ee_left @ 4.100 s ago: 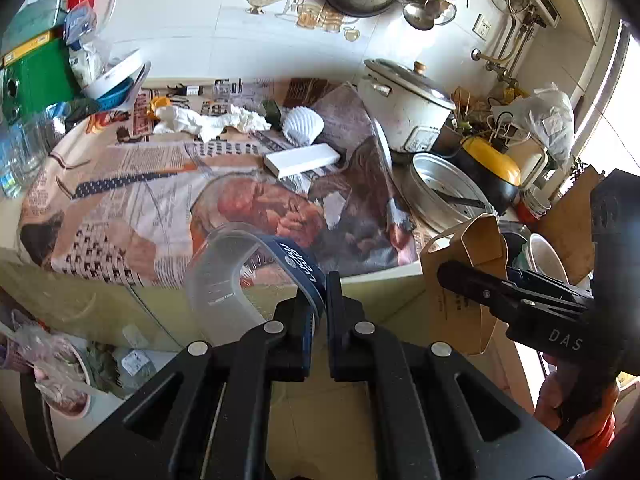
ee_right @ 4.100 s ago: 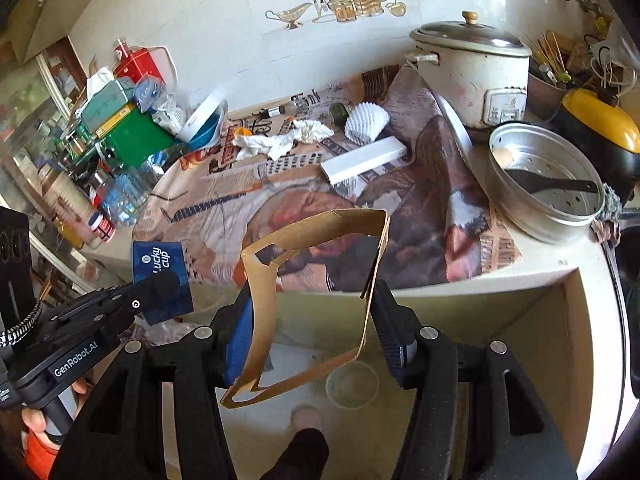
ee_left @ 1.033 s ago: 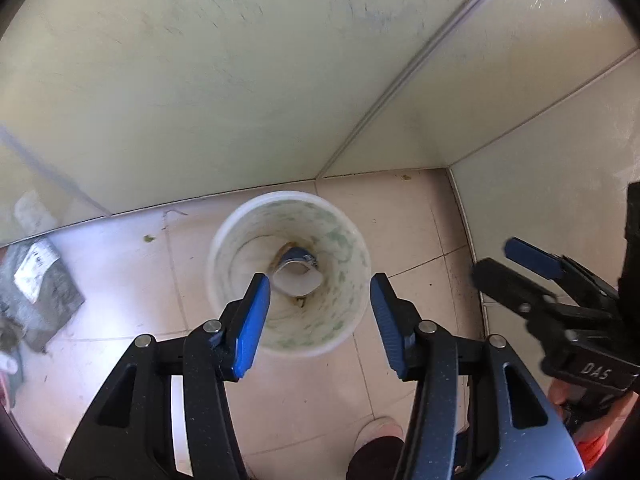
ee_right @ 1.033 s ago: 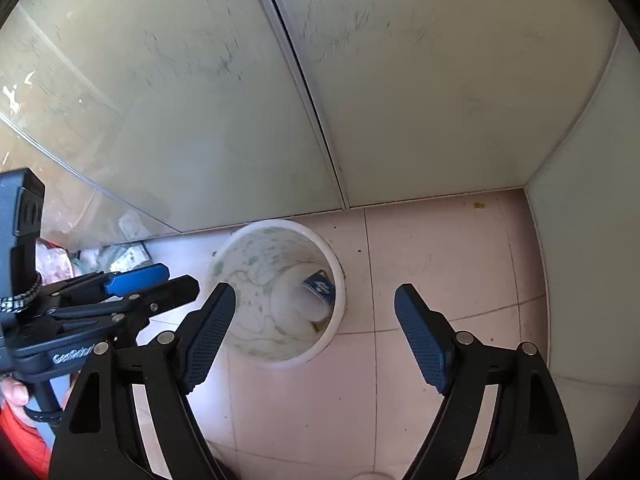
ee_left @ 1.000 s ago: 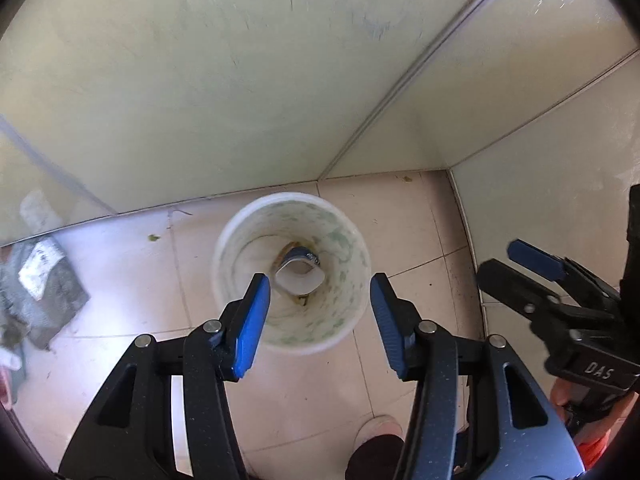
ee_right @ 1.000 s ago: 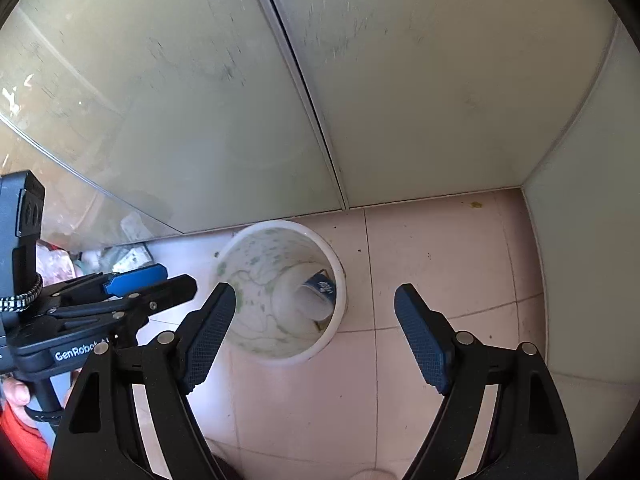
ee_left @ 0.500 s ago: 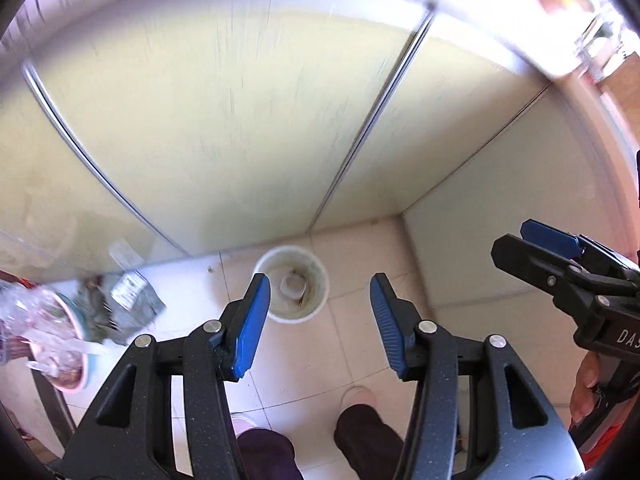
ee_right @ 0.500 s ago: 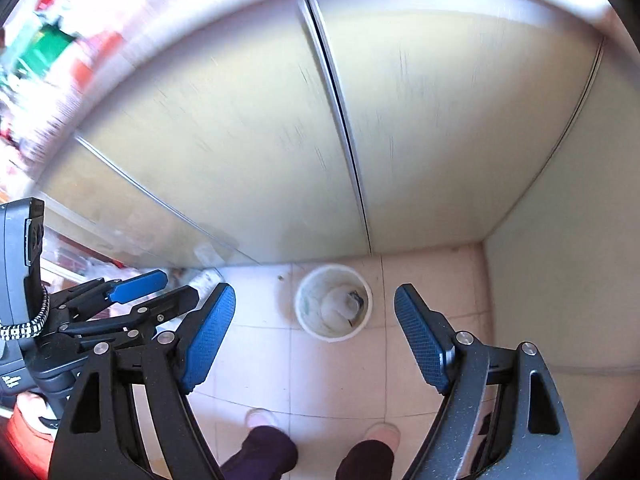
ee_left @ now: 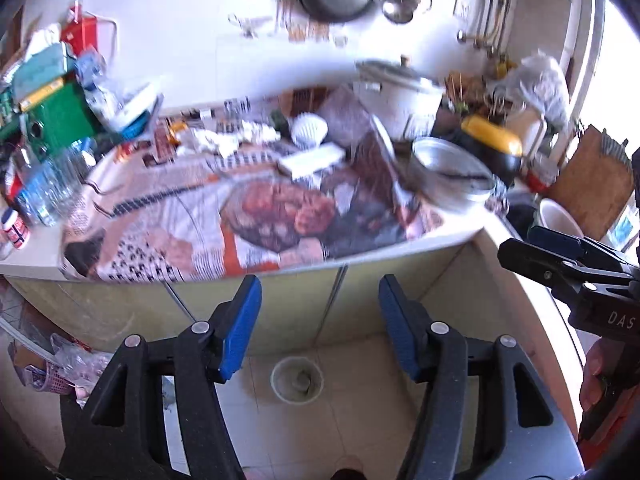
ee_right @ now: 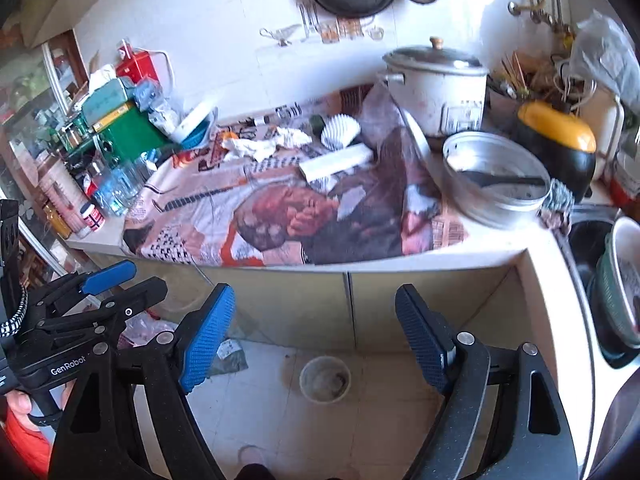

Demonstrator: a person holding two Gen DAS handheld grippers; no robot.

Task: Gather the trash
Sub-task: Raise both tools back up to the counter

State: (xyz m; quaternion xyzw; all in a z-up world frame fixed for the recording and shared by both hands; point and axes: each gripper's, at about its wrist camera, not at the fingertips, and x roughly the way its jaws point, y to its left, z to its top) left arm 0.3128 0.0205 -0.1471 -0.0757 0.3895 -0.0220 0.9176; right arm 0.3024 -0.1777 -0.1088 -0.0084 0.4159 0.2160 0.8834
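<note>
The trash bin (ee_right: 325, 379) stands on the tiled floor at the foot of the cabinet doors (ee_right: 348, 308), with something pale lying in its bottom. Above it the counter (ee_right: 500, 250) is spread with newspaper (ee_right: 280, 216); toward its back edge lie crumpled tissue (ee_right: 256, 146), a white paper liner (ee_right: 340, 130) and a flat white box (ee_right: 336, 164). At the counter's right end a steel pan (ee_right: 494, 192) holds a dark spatula, behind it a rice cooker (ee_right: 438, 88). The left gripper (ee_left: 318, 322) and the right gripper (ee_right: 314, 330) both hang with jaws spread, holding nothing.
</note>
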